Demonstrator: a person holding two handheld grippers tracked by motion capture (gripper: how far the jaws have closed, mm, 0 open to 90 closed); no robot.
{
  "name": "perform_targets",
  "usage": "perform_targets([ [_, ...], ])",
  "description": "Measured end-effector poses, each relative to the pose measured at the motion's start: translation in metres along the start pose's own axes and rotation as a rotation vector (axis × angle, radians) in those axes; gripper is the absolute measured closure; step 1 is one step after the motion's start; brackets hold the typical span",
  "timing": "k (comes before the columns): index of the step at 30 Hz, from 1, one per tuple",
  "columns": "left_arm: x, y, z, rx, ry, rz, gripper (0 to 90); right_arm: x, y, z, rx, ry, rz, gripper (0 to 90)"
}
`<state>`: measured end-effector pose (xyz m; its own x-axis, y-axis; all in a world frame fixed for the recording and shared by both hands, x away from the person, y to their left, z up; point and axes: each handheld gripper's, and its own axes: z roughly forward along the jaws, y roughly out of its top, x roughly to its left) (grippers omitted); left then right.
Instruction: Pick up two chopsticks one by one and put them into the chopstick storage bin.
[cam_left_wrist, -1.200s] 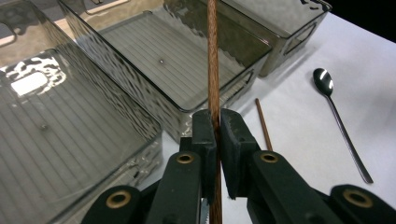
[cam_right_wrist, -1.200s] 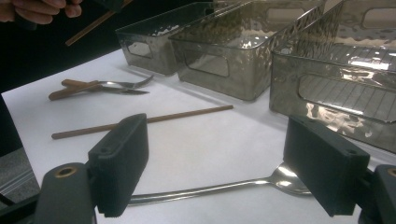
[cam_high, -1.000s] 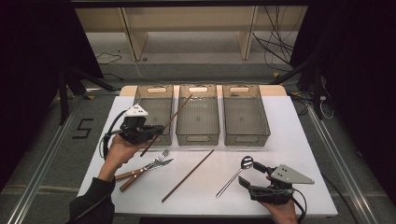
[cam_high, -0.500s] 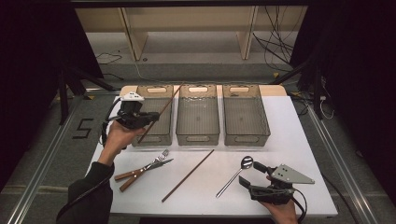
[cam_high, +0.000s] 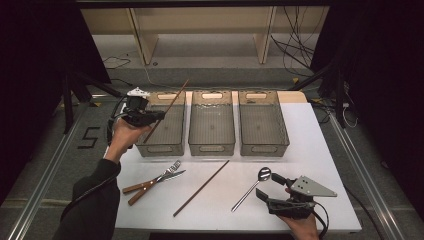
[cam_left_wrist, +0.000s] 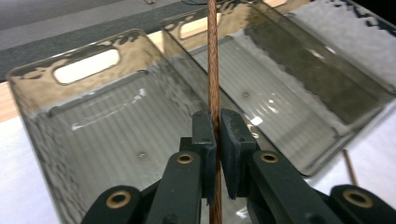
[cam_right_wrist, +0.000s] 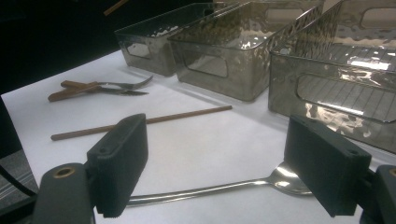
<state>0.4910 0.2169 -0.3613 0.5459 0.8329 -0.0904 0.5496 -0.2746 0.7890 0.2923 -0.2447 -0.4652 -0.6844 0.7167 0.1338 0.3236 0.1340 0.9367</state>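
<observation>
Brown wooden chopstick (cam_left_wrist: 214, 70), thin and round, is clamped between the two black pads of the left gripper (cam_high: 150, 116), which hangs over the leftmost of three smoky clear plastic bins (cam_high: 161, 131); the stick slants up and away past the bin's far rim (its lower end runs down behind the jaws in the left gripper view, so I cannot see where it stops). A second brown chopstick (cam_high: 201, 188) lies flat on the white table (cam_high: 305, 135), near the middle of its front half. To its left, a wooden-handled fork (cam_high: 152, 179) and a wooden-handled knife (cam_high: 156, 186) lie crossed or touching; from above it is hard to tell which. The right gripper (cam_high: 272, 189) rests low at the table's front right, its jaws standing wide apart on either side of a long silver metal spoon (cam_right_wrist: 205, 190), pads clear of it. The middle bin (cam_high: 212, 129) and right bin (cam_high: 262, 129) sit side by side in a row with the first. Beyond the table, a grey floor carries loose black cables (cam_high: 295, 50), pale wooden furniture legs (cam_high: 142, 37) and a taped figure 5 (cam_high: 89, 138).
</observation>
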Motion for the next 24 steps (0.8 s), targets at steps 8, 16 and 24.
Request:
perform_targets([
  [8, 0.015, -0.002, 0.014, 0.021, 0.051, -0.008, 84.5, 0.000, 0.000, 0.001, 0.004, 0.003, -0.006, 22.4],
  [16, 0.022, -0.007, 0.025, 0.038, 0.074, -0.020, 84.5, 0.000, 0.000, 0.001, 0.002, 0.004, -0.004, 22.4],
  [24, 0.025, -0.013, 0.035, 0.053, 0.093, -0.019, 84.4, 0.000, 0.000, 0.001, 0.003, 0.005, -0.004, 22.4],
])
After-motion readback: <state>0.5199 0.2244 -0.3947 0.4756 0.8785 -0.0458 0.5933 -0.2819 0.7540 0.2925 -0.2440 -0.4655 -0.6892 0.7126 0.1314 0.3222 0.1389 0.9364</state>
